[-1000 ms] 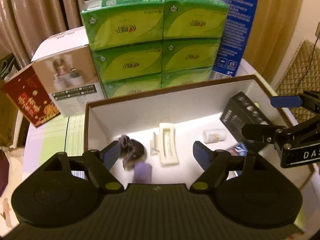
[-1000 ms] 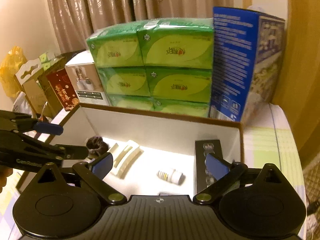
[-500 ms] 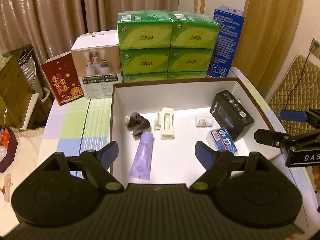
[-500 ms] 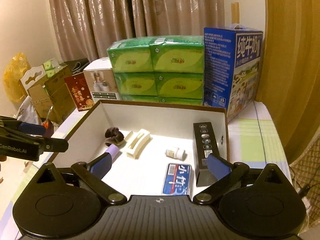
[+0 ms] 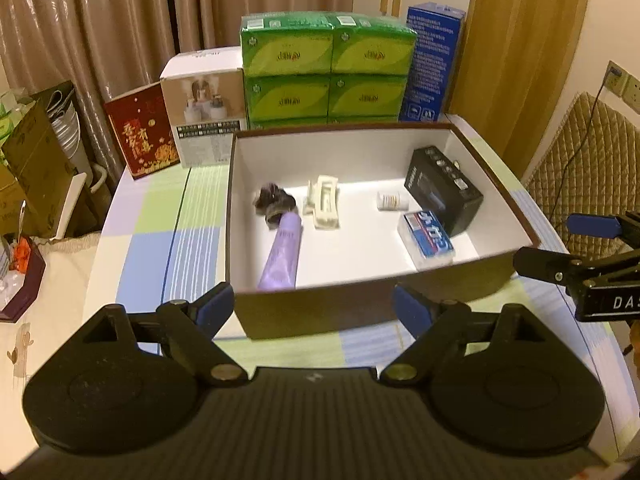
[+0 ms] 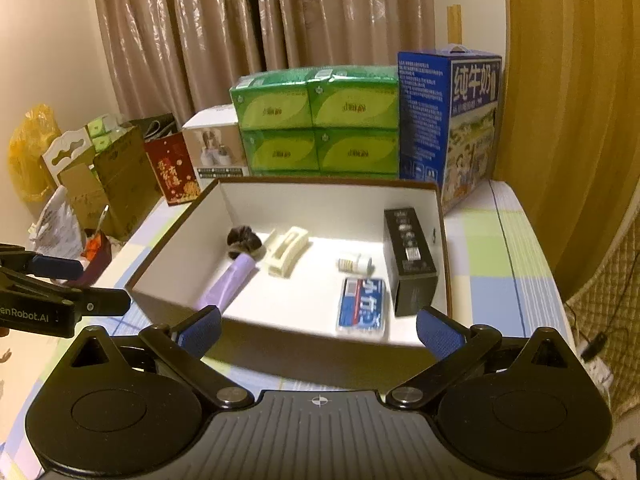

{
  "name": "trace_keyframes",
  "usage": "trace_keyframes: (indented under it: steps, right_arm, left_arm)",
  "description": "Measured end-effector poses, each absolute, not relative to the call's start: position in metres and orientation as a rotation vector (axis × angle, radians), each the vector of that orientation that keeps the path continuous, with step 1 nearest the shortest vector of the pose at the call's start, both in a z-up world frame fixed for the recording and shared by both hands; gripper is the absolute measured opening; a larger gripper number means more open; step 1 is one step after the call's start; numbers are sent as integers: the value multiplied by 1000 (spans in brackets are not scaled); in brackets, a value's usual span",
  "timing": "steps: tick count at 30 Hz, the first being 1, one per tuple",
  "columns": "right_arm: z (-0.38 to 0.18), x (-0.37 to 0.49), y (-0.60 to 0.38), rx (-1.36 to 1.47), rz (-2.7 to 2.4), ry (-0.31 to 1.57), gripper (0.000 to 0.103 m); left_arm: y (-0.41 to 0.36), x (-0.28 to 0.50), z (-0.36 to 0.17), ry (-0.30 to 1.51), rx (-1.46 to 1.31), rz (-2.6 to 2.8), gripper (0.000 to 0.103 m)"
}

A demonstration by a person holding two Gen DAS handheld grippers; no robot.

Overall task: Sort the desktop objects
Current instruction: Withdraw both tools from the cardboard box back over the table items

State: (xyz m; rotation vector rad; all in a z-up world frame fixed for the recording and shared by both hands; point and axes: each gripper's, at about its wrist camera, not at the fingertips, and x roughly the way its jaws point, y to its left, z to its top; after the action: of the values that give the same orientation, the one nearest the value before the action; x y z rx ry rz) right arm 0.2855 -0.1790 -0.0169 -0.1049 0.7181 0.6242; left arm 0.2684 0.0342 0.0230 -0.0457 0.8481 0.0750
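Left wrist view looks down over the open box, a brown-walled, white-lined cardboard tray on the checked cloth of the counter. The left claw hangs just outside the box's near wall, jaws opening with nothing between them. Right wrist view shows the right claw likewise spread wide and empty at the near rim.

Inside the box the sorted things lie apart on the flat white floor: a soft lilac tube pointing at the near wall, its cap end touching a dark crumpled hair tie; a cream plastic hair clip, ribbed and blocky; a small white bottle on its side; a blue and white tissue pack; and a matte black carton against the right wall. Bare floor lies between the tube and the tissue pack.

Behind the far wall, glossy green tissue packs stand stacked, with a blue milk carton to their right and a white product box and a red card to their left, closing off the back edge. Open cloth runs along the box's left side.
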Motion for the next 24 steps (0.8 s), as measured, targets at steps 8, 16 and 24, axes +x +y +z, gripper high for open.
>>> trace_keyframes:
  steps: [8,16,24]
  right_arm:
    - [-24,257,-193,-92,597,755,101]
    - [-38,237,-206,-96,564,816,101]
    - [-54,220,-216,-90,543,874,101]
  left_arm:
    - [28,241,12,881,-27,71,84]
    - [27,224,0,919,-22,78,84]
    - [22,215,-9,948,-11,81,84]
